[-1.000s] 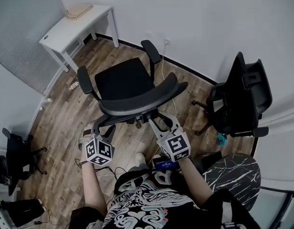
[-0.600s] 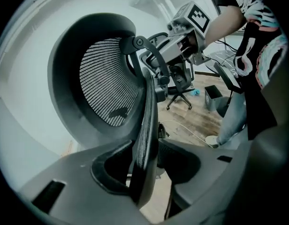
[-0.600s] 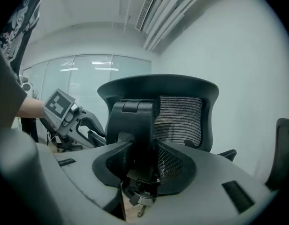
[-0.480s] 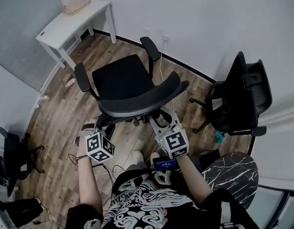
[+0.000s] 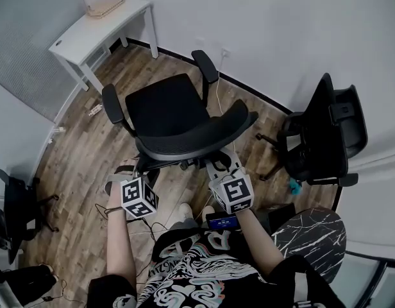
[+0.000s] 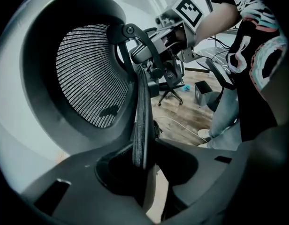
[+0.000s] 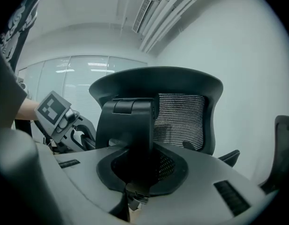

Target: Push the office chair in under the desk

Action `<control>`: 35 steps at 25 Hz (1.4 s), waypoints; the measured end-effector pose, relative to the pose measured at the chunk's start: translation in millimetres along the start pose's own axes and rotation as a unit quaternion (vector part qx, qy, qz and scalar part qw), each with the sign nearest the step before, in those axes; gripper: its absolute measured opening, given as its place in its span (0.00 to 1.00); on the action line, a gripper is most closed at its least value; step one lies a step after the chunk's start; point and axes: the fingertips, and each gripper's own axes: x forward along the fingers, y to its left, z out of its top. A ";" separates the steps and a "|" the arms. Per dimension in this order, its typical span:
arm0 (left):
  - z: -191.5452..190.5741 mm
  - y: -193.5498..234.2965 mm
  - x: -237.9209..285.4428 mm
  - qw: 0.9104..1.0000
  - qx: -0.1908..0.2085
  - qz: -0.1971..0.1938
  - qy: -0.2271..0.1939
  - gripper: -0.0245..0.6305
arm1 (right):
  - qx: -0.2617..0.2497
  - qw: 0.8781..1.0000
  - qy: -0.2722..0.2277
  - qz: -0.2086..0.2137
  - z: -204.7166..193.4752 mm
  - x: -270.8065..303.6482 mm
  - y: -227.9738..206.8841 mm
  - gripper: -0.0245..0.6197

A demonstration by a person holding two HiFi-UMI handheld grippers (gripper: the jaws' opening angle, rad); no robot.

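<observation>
Chair position: black mesh-back office chair [image 5: 168,111] stands out on the floor, well apart from white rectangular desk [image 5: 88,34], with its backrest on the side away from the desk. Judged heavy but free-rolling on castors. The mesh is soft, so hold the stiff frame. Right gripper [image 7: 135,172] is clamped on thick black backrest spine block [image 7: 128,125]. Left gripper [image 6: 142,149], jaws just closing, pinches thin black frame rib [image 6: 140,107]. This hold is narrow and may slip or swivel the chair.
</observation>
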 end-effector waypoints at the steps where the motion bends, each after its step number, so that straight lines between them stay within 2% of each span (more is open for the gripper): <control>1: 0.4 0.3 0.3 1.000 0.000 0.000 -0.002 0.27 | 0.002 1.000 -0.002 0.000 0.3 1.0 -0.1 0.09; 18: -4.2 4.2 -0.5 0.998 -0.006 -0.003 -0.067 0.27 | 0.001 1.000 -0.018 -0.009 4.1 9.3 3.0 0.10; 35: -15.0 24.0 10.4 0.998 0.007 0.012 -0.065 0.27 | -0.001 1.000 -0.024 -0.012 5.9 31.2 0.7 0.10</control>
